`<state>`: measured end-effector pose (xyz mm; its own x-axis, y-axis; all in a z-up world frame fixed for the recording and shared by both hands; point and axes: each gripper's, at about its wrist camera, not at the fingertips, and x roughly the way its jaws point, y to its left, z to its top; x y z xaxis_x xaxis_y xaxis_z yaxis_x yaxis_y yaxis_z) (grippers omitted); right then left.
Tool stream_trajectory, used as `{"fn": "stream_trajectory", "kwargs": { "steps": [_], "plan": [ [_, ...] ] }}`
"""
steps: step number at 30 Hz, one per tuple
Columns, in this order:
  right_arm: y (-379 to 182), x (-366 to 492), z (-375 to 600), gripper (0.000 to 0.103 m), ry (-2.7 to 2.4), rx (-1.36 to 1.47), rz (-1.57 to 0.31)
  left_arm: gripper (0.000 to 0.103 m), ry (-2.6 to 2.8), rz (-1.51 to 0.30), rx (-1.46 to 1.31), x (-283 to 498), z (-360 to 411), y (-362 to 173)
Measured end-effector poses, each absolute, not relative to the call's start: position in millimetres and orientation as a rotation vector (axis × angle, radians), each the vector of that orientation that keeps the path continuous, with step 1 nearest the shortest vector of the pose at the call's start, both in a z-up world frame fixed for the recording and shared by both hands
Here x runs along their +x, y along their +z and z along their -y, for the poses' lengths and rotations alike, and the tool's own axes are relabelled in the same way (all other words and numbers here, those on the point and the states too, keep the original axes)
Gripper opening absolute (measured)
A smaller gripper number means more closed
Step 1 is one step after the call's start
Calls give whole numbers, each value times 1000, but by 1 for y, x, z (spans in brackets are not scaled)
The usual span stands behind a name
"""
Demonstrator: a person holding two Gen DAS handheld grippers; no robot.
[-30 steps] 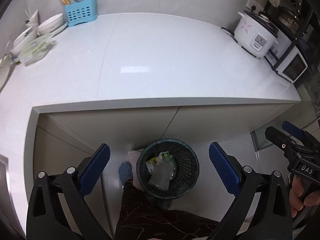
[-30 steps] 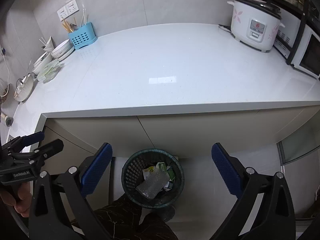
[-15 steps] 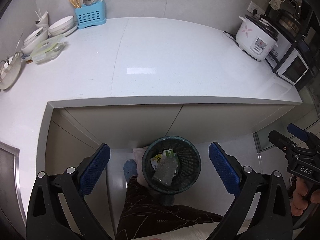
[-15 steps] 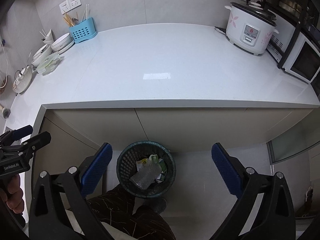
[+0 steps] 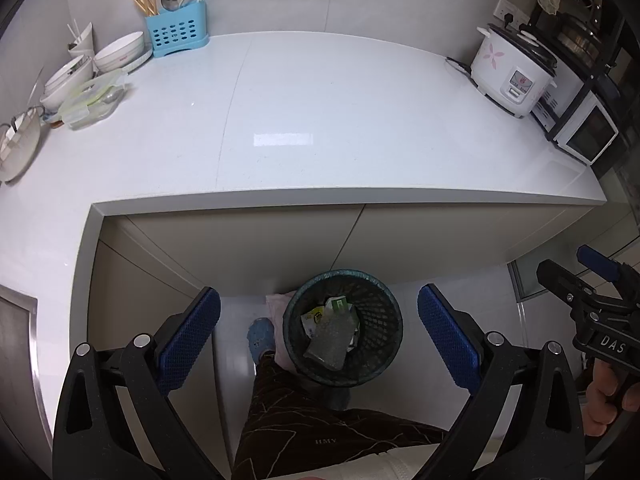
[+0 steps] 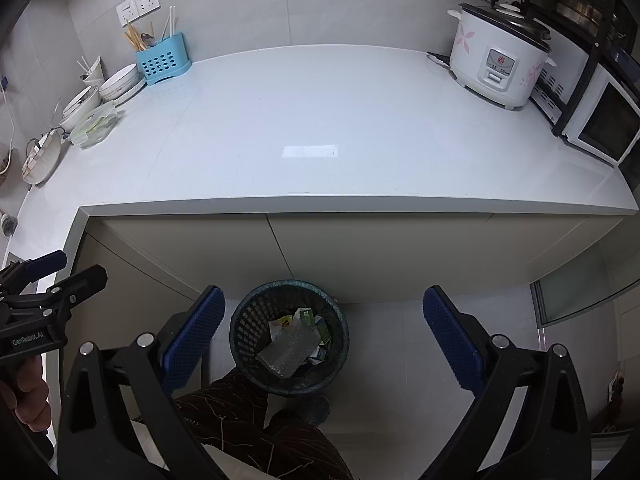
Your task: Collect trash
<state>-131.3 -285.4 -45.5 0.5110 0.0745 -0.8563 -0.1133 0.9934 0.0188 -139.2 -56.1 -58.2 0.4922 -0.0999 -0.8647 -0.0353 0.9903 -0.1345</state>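
Observation:
A dark mesh waste bin (image 5: 384, 304) (image 6: 248, 320) stands on the floor below the counter edge. Inside lie a clear bubble-wrap bag (image 5: 330, 344) (image 6: 286, 350) and green and yellow wrappers (image 5: 338, 305) (image 6: 304, 315). My left gripper (image 5: 318, 328) hangs open high above the bin, nothing between its blue pads. My right gripper (image 6: 322, 330) is also open and empty, above the bin and a little to its right. Each gripper shows at the edge of the other's view, held in a hand.
A white counter (image 5: 320, 112) carries a rice cooker (image 5: 512, 72), a toaster oven (image 5: 580, 124), a blue utensil caddy (image 5: 176, 36), stacked bowls (image 5: 116, 52) and a clear lidded box (image 5: 92, 100). A person's dark-trousered legs (image 5: 304, 420) and slippered foot (image 5: 260, 332) stand beside the bin.
Both grippers have risen and pulled back from the counter, so more of the wall and counter shows. Both stay open and empty. The bin's contents are unchanged.

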Motion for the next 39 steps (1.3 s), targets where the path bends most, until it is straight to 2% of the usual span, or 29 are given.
{"fn": "stream_trajectory", "kwargs": {
  "steps": [39],
  "plan": [
    [-46,-125,287,95,114,-39,-1030,97,-33,-1046,-132,-135,57,-55]
  ]
}}
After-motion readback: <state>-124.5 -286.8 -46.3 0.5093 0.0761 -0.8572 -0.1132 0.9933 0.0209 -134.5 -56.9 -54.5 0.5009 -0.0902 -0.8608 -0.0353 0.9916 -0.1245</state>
